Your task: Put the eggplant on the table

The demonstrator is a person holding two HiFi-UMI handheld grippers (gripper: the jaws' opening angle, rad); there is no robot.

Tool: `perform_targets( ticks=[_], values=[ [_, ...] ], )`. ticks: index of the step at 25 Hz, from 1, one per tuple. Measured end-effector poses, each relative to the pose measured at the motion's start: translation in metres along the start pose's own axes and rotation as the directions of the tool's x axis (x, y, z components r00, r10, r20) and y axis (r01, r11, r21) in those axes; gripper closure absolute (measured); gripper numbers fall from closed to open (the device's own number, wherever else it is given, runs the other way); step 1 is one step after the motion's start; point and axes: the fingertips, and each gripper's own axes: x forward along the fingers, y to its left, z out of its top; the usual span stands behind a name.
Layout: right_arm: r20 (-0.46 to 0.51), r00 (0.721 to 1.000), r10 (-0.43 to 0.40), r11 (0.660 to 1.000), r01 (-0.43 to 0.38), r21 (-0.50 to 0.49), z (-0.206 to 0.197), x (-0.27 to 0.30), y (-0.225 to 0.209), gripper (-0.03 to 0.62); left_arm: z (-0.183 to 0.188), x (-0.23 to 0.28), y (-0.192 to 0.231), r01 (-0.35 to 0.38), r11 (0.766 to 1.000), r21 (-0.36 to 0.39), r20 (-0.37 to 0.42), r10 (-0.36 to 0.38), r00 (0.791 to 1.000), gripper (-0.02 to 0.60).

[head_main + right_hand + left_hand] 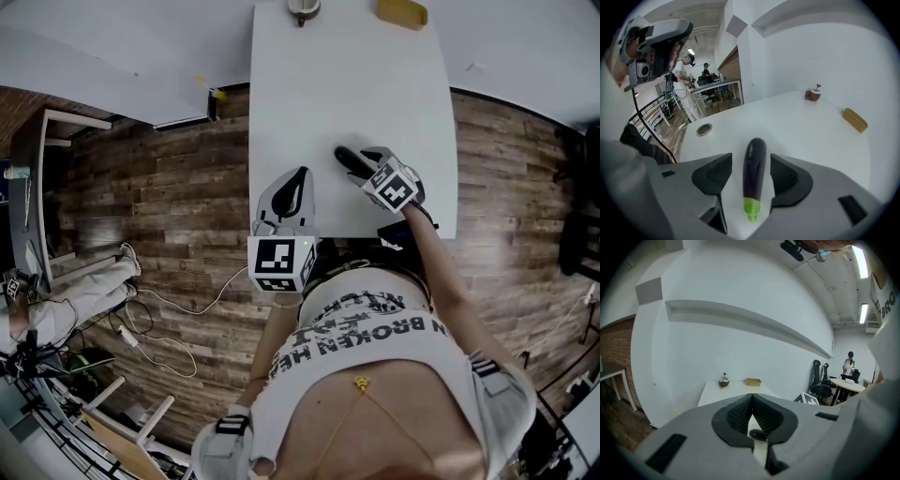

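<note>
A dark purple eggplant (753, 171) with a green stem end lies lengthwise on the white table (801, 126), tip pointing away. My right gripper (750, 161) is open around it, with a strip of table showing on each side between the pads and the eggplant. The head view shows the eggplant (348, 158) near the table's front edge, just ahead of the right gripper (361, 167). My left gripper (301, 176) hovers over the table's front left part, left of the eggplant. It is shut with nothing in it, the pads (740, 414) meeting at the tips.
A brown round cup (303, 9) and a yellow block (402, 13) stand at the table's far end. A round metal grommet (704, 129) sits in the table near its left edge. Wooden floor surrounds the table (356, 94). People and office chairs are in the background.
</note>
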Motion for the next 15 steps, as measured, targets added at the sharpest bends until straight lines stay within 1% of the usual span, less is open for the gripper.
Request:
perform_targets(
  ticks=[3,6,8,12,15],
  values=[
    [0.007,1.000,0.002,1.000,-0.002,-0.031,0.006,-0.007,0.000,0.353,0.000,0.002,0.000,0.002,1.000,0.002,-0.002,-0.002,1.000,0.577],
    [0.020,1.000,-0.008,0.997,0.010,-0.071,0.012,-0.015,-0.001,0.450,0.000,0.005,-0.001,0.009,1.000,0.004,-0.005,-0.009,1.000,0.577],
    [0.031,0.999,-0.010,0.997,0.012,-0.077,0.015,-0.021,0.001,0.496,-0.001,0.006,-0.002,0.014,1.000,0.007,-0.008,-0.014,1.000,0.577],
    [0.066,0.998,-0.015,0.997,0.020,-0.076,0.023,-0.035,0.003,0.559,-0.001,0.009,-0.003,0.023,1.000,0.011,-0.011,-0.023,1.000,0.577],
    [0.093,0.996,-0.014,0.997,0.021,-0.068,0.030,-0.046,0.004,0.579,-0.001,0.012,-0.005,0.032,0.999,0.014,-0.013,-0.032,0.999,0.577]
  ],
)
